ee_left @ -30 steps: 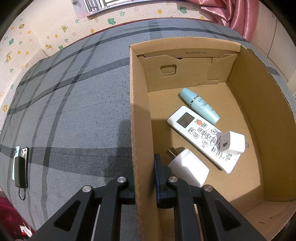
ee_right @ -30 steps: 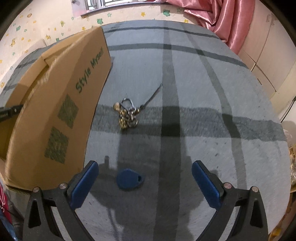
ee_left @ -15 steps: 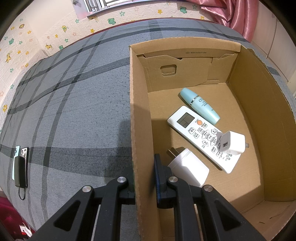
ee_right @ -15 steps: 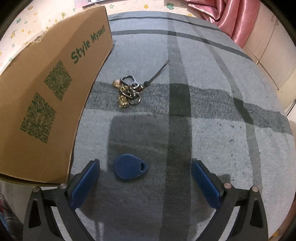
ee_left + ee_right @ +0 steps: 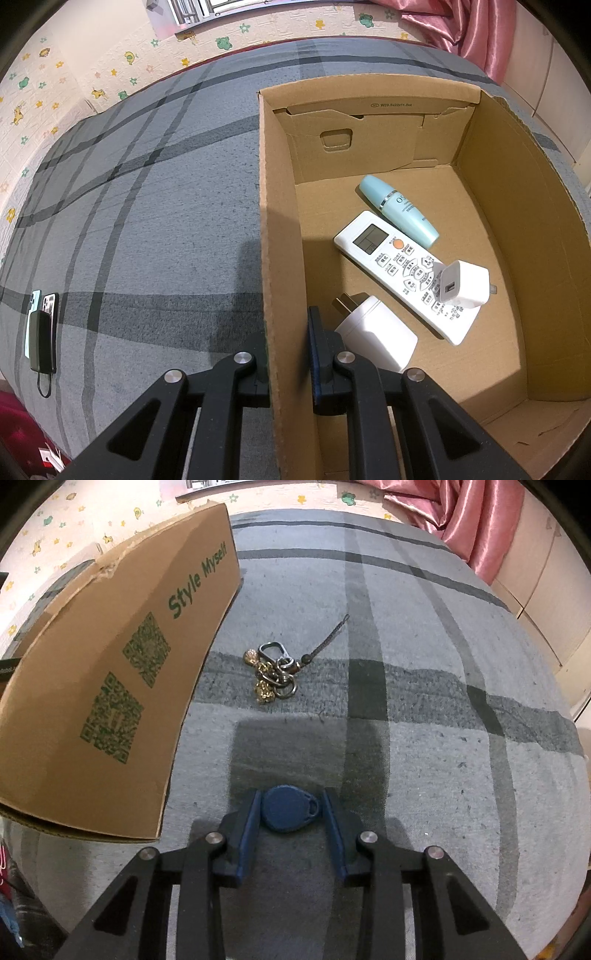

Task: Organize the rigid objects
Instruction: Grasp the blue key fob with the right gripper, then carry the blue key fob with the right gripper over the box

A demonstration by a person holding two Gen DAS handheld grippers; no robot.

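My left gripper (image 5: 288,334) is shut on the left wall of the open cardboard box (image 5: 280,221), one finger outside and one inside. In the box lie a white remote (image 5: 391,266), a pale blue bottle (image 5: 399,210), a small white charger (image 5: 463,284) on the remote, and a larger white plug (image 5: 376,336). In the right wrist view a blue key fob (image 5: 288,806) lies on the grey plaid cover. My right gripper (image 5: 290,812) is closing on it, its blue pads touching both sides of the fob.
A bunch of metal rings and brass charms with a dark cord (image 5: 273,675) lies beyond the fob, beside the box's printed outer wall (image 5: 122,686). Two phones with a power bank (image 5: 42,328) lie at the cover's left. A pink curtain (image 5: 472,520) hangs behind.
The right gripper's jaws went from wide open to closed around the blue key fob, and the gripper came down and forward over it. The left gripper and box have not moved.
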